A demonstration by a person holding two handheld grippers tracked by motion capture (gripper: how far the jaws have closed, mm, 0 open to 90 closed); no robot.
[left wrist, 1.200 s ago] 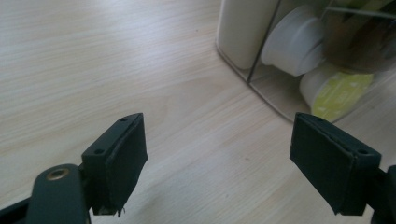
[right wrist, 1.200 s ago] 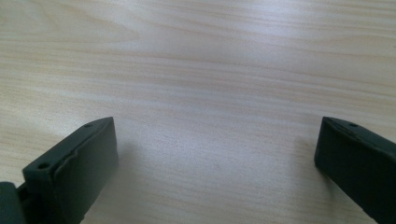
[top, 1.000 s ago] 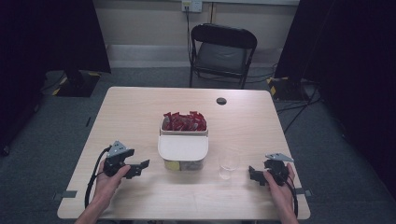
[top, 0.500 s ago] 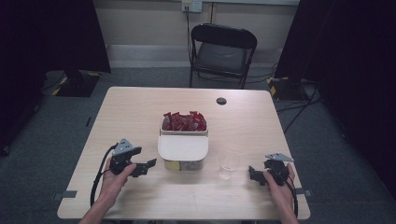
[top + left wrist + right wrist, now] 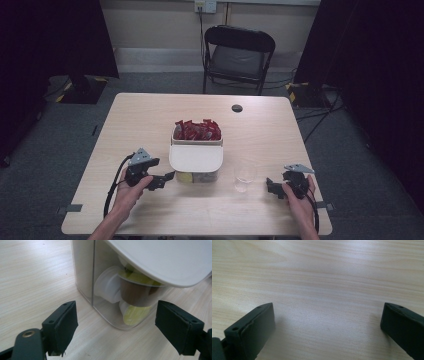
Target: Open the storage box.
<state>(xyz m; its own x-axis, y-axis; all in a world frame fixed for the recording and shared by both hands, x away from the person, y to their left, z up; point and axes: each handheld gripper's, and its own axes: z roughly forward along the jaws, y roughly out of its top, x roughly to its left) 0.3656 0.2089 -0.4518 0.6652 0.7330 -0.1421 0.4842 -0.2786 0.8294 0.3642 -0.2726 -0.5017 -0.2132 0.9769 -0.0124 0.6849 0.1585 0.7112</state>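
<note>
Two grippers sit at the near edge of the table [image 5: 150,115], each held in a hand, and both have their jaws spread wide with nothing between them. Nearest on the person's right, the right gripper [image 5: 272,187] rests low over bare wood, well apart from the other things. On the other side, the left gripper [image 5: 167,177] points at the near corner of the clear container [image 5: 100,290], just beside it but not touching; its own view looks straight at the transparent wall.

Through that wall show several small pods [image 5: 133,312] with yellow-green foil tops, lying jumbled. A white lid [image 5: 196,157] covers the near part of the container, tilted or slid so that the far part is open. A little right of the container stands an empty clear glass [image 5: 244,175]. Farther back, red packets [image 5: 197,130] stand packed in the open far compartment, and beyond them a small black disc [image 5: 237,108] lies near the far edge.

By my reading the work has barely begun: nothing is grasped, the lid is on, the glass empty. Moving the lid and taking out a pod appear to be left.
</note>
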